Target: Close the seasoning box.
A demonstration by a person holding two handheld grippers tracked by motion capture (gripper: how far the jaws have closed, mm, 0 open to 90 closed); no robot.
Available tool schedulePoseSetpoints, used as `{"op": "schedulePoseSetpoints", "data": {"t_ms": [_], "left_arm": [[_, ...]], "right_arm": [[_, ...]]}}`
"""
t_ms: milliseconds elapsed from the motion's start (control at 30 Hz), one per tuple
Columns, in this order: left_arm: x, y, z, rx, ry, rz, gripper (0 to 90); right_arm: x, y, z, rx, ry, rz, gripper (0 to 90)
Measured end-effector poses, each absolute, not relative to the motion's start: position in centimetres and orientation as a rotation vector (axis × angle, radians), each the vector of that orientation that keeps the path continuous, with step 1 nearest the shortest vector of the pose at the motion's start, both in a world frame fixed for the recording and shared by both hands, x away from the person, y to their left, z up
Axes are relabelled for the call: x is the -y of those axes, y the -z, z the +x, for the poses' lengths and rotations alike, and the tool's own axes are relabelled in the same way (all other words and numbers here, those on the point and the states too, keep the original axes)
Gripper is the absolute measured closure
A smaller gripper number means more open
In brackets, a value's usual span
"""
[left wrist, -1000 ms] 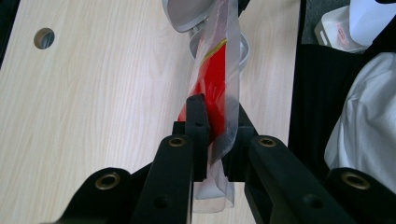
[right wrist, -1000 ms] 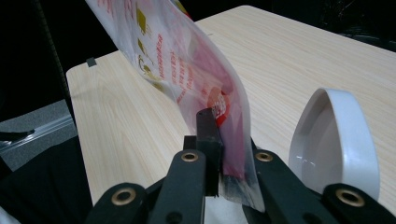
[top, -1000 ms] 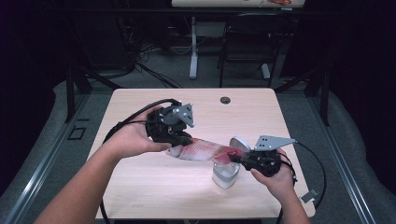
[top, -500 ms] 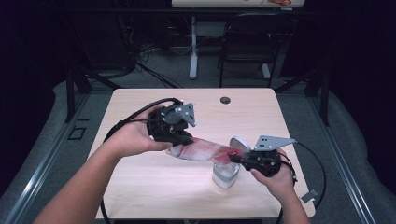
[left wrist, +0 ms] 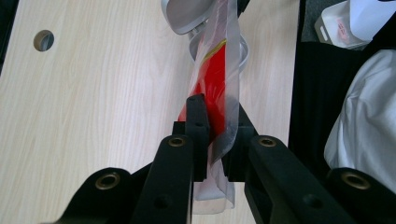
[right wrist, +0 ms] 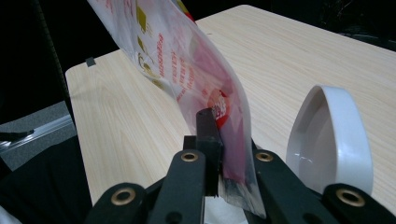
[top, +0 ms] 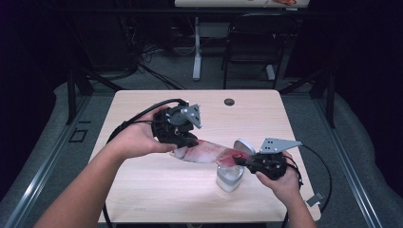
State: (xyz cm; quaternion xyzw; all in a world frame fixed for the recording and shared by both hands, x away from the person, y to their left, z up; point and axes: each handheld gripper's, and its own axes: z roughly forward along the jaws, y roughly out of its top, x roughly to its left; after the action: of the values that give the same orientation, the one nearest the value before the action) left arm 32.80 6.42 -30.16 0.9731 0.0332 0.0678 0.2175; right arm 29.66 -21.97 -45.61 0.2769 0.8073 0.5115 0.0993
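Note:
A clear plastic pouch with red print hangs stretched between both grippers above the wooden table. My left gripper is shut on its left end, and the left gripper view has the pouch pinched between the jaws. My right gripper is shut on the other end, as the right gripper view confirms, with the pouch rising away from it. A small white container stands under the pouch's right end, its hinged lid tipped open.
A round cable hole sits near the table's far edge. A chair and a desk leg stand beyond the table on the grey floor. Cables trail from both grippers. A small tag lies at the table's near right corner.

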Motion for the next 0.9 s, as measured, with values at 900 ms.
{"op": "schedulePoseSetpoints", "data": {"t_ms": [900], "left_arm": [[-5.56, 29.76, 32.92, -0.066, -0.191, 2.698, 83.7]], "right_arm": [[22.32, 45.77, 29.62, -2.387, -1.515, 0.83, 88.1]]}}
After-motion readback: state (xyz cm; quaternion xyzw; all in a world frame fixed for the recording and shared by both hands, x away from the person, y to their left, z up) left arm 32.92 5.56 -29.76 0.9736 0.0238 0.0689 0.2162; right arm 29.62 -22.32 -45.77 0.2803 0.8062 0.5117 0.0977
